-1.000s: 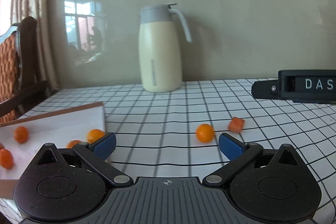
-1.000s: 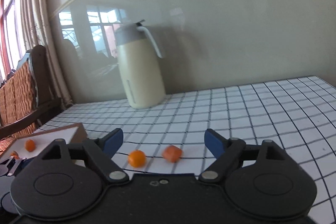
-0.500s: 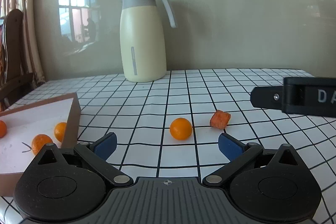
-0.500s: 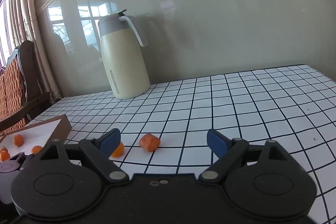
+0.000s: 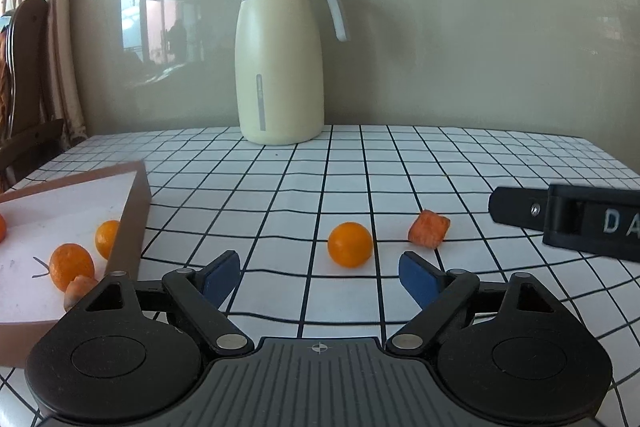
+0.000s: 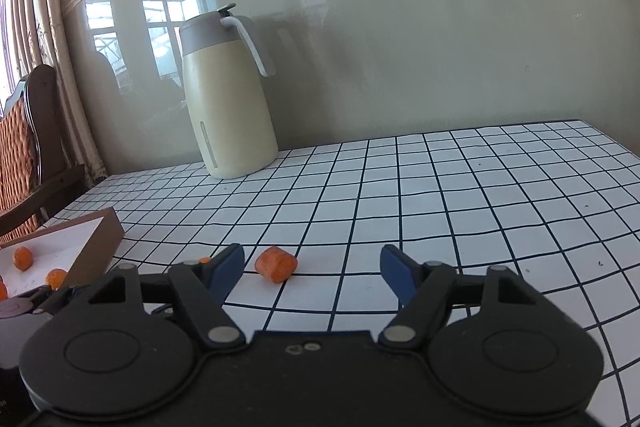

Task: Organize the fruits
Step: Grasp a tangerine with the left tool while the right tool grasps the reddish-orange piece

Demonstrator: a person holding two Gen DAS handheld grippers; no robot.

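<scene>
A small round orange lies on the checked tablecloth just ahead of my open, empty left gripper. An orange carrot-like chunk lies to its right; in the right wrist view the chunk sits ahead and left of centre of my open, empty right gripper. The orange is mostly hidden there behind the left finger. A brown box with a white floor at the left holds several small oranges. The right gripper's body shows at the right in the left wrist view.
A cream thermos jug with grey lid stands at the back of the table against the glossy wall. A wooden chair stands off the table's left side. The table's right edge shows at far right.
Both grippers have swung so the orange and chunk sit more centrally ahead. The left gripper has drawn closer to the loose orange. Both stay open.
</scene>
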